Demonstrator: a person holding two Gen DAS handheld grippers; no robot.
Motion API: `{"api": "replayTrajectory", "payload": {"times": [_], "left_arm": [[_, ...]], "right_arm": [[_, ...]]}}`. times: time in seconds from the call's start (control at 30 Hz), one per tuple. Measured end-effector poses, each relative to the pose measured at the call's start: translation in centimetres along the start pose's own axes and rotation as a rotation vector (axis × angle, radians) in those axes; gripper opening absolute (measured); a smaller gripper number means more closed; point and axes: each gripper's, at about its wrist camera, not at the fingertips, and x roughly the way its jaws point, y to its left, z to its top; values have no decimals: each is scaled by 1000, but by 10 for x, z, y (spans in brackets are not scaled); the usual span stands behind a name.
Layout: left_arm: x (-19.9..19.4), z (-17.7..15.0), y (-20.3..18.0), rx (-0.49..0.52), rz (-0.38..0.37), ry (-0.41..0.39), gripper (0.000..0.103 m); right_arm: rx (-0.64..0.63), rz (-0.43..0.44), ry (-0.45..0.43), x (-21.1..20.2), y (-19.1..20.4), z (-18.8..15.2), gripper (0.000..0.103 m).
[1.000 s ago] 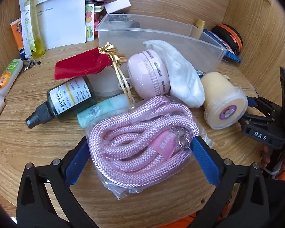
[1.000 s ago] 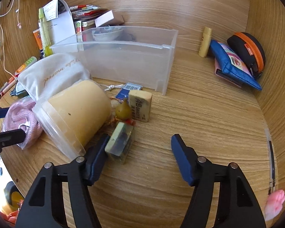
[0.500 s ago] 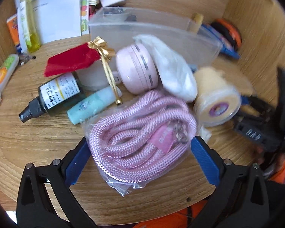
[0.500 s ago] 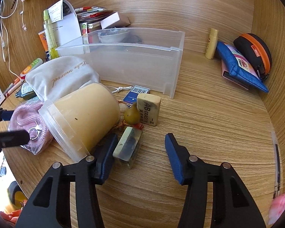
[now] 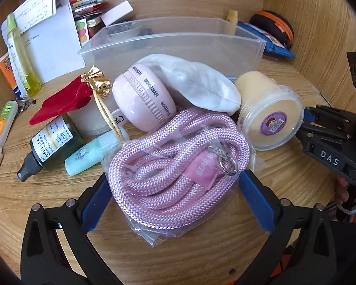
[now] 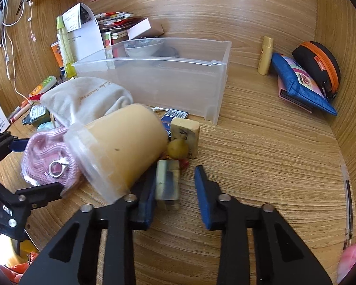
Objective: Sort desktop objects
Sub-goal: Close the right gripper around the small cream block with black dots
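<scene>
Greenish block [image 6: 167, 180], against the right claw's [image 6: 175, 170] left finger with a gap at the other, lies between jaws that stood wide a second ago and are closing, so a lift seems near; the left claw [image 5: 175, 178] stands apart astride the bagged pink rope [image 5: 178, 163].

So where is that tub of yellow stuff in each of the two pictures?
Left wrist view: the yellow tub lies at right, lid facing the camera.
Right wrist view: it lies left of centre, on its side.
Shared landmark: the clear plastic bin behind it.
</scene>
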Motion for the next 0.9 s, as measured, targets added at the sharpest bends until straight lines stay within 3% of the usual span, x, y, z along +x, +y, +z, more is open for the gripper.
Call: {"api": "replayTrajectory", "payload": {"times": [0.13, 0.23, 0.4, 0.63, 0.8, 0.9], "left_arm": [[-5, -4, 1, -18, 8, -33, 101], [-15, -6, 5, -31, 3, -52, 91], [-36, -4, 17, -58, 3, -82, 63], [-49, -19, 22, -28, -5, -29, 63], [-56, -40, 17, 19, -20, 10, 92], [-45, -44, 7, 41, -8, 43, 93]], "right_arm": [[29, 45, -5, -2, -4, -1, 15], [47, 66, -18, -6, -9, -2, 15], [45, 58, -31, -15, -13, -3, 15], [51, 61, -39, -22, -13, -7, 15], [35, 65, -41, -24, -9, -10, 15], [34, 68, -43, -24, -8, -12, 15]]}}
